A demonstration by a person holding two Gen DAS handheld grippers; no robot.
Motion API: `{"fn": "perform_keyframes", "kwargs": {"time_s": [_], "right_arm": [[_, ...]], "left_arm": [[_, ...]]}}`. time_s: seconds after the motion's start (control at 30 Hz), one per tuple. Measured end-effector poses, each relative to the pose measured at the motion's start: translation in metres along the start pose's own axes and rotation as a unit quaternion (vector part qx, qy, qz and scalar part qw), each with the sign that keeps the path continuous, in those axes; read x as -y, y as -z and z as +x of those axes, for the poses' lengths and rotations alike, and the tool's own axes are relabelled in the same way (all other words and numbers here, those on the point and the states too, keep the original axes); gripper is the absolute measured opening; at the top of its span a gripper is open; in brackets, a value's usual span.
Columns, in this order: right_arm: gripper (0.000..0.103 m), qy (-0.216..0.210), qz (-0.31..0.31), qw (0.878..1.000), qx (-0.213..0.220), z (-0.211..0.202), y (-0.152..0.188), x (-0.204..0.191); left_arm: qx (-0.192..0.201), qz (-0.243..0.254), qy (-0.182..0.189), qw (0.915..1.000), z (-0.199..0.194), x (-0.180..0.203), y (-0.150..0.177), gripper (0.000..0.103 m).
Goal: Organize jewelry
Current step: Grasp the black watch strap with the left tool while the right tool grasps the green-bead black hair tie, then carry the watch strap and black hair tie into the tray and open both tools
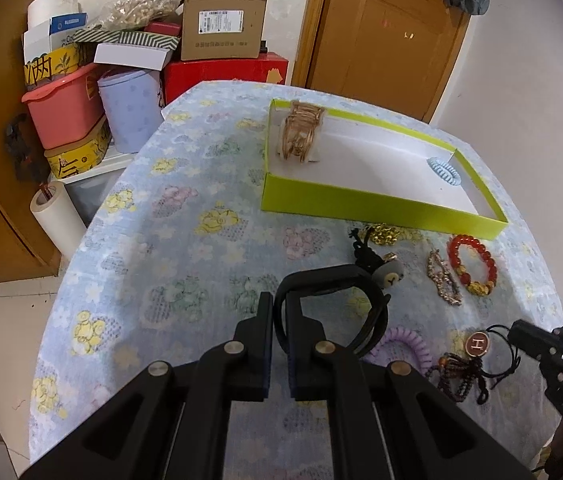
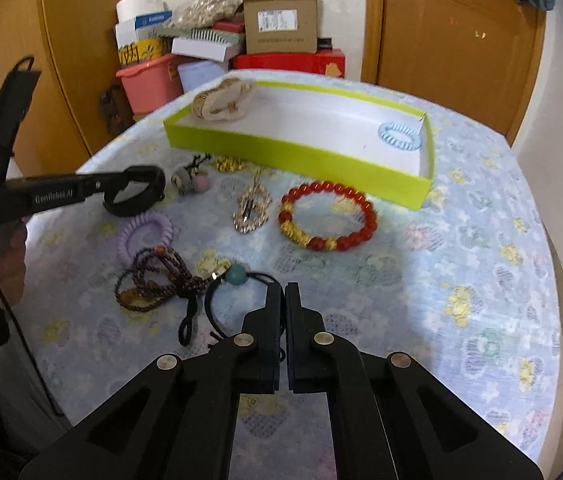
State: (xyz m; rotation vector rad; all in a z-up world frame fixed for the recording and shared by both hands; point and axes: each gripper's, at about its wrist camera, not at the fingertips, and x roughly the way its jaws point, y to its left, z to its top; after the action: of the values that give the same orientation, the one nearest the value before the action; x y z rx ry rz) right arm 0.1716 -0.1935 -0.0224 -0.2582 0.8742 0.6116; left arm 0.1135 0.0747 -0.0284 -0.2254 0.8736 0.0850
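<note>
Jaws of the left gripper [image 1: 279, 308] pinch a black band [image 1: 331, 280] at lower centre; the right gripper [image 2: 282, 300] clamps a black cord [image 2: 217, 300].

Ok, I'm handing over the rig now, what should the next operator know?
Left tongs shut on black band.
Right tongs shut on black cord.
Done: gold chains and blue coil in the box.
Left: both held pieces, red bracelet, purple coil, brown beads and a few more, all outside the box.
</note>
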Motion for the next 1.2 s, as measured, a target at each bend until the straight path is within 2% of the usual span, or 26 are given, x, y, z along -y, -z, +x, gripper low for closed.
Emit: {"fn": "perform_keyframes", "kwargs": {"time_s": [0.7, 1.2], "right_arm": [[0.001, -0.001, 0.005, 0.996, 0.085, -0.063, -0.029, 0.000], [0.001, 0.009, 0.001, 0.994, 0.113, -0.059, -0.065, 0.018]], "left_arm": [[0.049, 0.028, 0.035, 0.9978, -0.052, 0.026, -0.012, 0.006], [0.061, 0.059, 0.041, 0.9956, -0.044, 0.051, -0.042, 0.006]]}}
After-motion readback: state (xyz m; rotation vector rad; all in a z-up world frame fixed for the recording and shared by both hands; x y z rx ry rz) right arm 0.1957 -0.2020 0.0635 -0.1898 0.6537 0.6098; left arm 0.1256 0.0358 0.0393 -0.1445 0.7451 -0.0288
